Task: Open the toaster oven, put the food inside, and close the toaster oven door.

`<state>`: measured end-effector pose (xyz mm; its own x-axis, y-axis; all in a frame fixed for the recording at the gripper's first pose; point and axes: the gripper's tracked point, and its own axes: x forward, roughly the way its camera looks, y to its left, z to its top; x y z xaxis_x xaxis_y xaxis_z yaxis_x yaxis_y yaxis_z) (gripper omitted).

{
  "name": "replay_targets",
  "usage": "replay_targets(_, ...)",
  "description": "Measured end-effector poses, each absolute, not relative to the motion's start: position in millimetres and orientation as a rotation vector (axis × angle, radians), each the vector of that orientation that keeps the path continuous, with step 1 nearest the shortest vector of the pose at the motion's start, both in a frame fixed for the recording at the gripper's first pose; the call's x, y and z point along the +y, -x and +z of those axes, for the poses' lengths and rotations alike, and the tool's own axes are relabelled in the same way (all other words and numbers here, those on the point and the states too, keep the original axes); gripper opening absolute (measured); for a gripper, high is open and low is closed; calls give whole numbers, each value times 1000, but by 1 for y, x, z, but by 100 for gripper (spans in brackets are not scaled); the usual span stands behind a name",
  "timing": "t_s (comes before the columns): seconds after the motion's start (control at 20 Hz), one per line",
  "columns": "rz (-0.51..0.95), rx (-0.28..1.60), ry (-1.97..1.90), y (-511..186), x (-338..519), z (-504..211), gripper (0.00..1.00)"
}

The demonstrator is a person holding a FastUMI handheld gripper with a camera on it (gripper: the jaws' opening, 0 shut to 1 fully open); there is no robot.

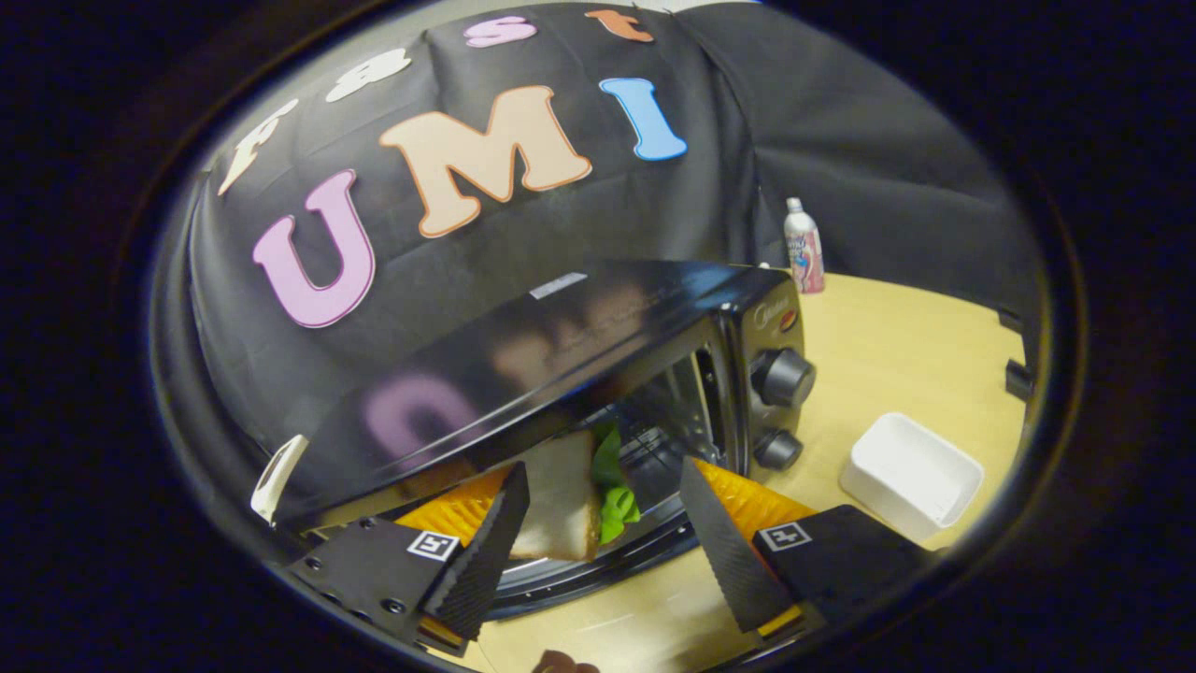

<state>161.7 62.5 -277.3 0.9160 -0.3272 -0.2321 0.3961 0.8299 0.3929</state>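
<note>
The black toaster oven (561, 346) stands on the wooden table with its door (598, 572) dropped open just ahead of my fingers. A sandwich (561, 500) of white bread with green lettuce sits in the oven's mouth, in front of the wire rack (659, 435). My gripper (603, 481) is open, its fingers spread wide on either side of the sandwich. The left finger (486, 551) is close against the bread. The right finger (719, 551) stands well apart from it.
Two black knobs (783, 377) sit on the oven's right panel. A white rectangular tray (911, 477) lies on the table (897, 355) right of the oven, and a small bottle (804, 245) stands behind it. A small white object (277, 477) shows at the oven's left corner.
</note>
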Motion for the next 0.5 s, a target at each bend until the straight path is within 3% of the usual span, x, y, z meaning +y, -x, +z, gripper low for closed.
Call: replay_targets(0.5,-386,467,-143,-38,90,-320,100)
